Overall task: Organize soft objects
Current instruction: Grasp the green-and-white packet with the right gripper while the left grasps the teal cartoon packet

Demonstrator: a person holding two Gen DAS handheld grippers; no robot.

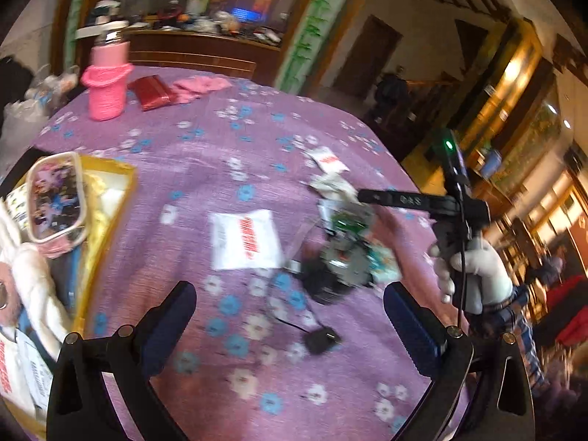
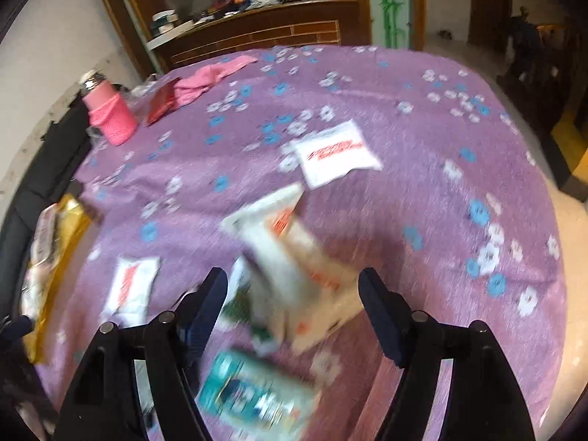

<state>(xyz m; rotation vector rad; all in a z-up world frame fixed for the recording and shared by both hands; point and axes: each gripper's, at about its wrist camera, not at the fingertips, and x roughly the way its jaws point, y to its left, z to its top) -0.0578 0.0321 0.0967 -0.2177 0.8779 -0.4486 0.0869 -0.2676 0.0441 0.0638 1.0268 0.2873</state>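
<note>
My left gripper [image 1: 290, 316] is open and empty above the purple flowered cloth [image 1: 228, 136]. A white packet with red print [image 1: 246, 239] lies just ahead of it. A yellow box [image 1: 106, 198] at the left holds a printed pouch [image 1: 55, 198] and a white plush toy [image 1: 33, 275]. My right gripper [image 2: 294, 312] is open, its jaws on either side of a blurred white packet [image 2: 290, 257] that does not look clamped. A teal packet [image 2: 250, 397] lies below it. Two more white packets [image 2: 336, 154] [image 2: 130, 283] lie on the cloth.
A pink knitted bottle [image 1: 106, 81], a red wallet [image 1: 152, 92] and a pink cloth [image 1: 200, 86] sit at the far side. A black disc with a cable [image 1: 330, 268] lies near the right gripper's body [image 1: 455, 213]. The table's edge curves off at the right.
</note>
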